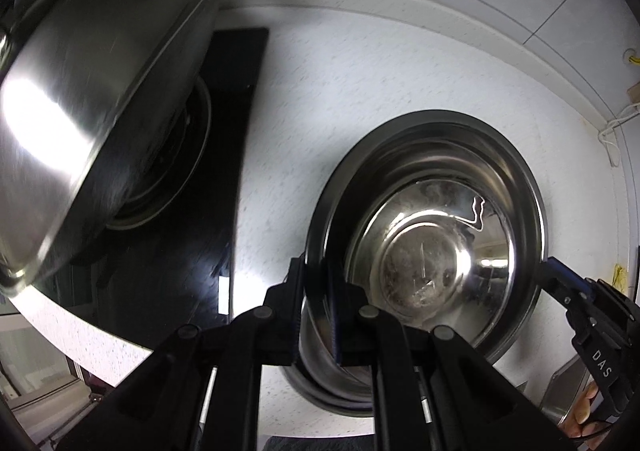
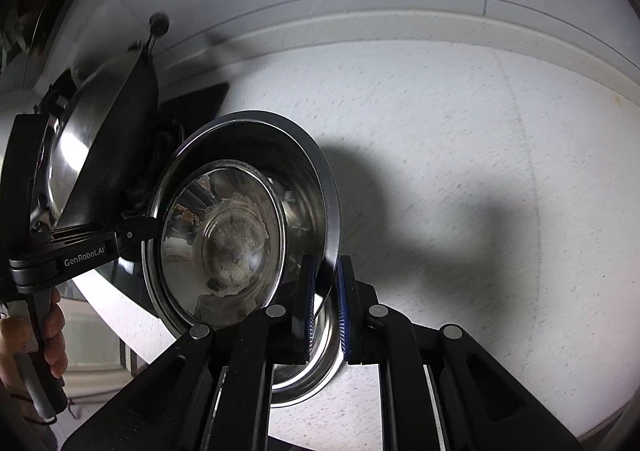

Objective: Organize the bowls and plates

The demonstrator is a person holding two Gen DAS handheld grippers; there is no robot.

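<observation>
The steel bowl hangs above the speckled counter, its rim pinched on opposite sides by the left gripper and the right gripper, both clamped. A wok over the black stove is cut off at the frame edge.

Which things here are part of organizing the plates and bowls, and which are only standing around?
Part of the job:
- steel bowl, gripped at opposite rims by the left gripper and right gripper
- smaller bowl nested inside

Standing around:
- wok
- black cooktop
- speckled counter
- white cord
</observation>
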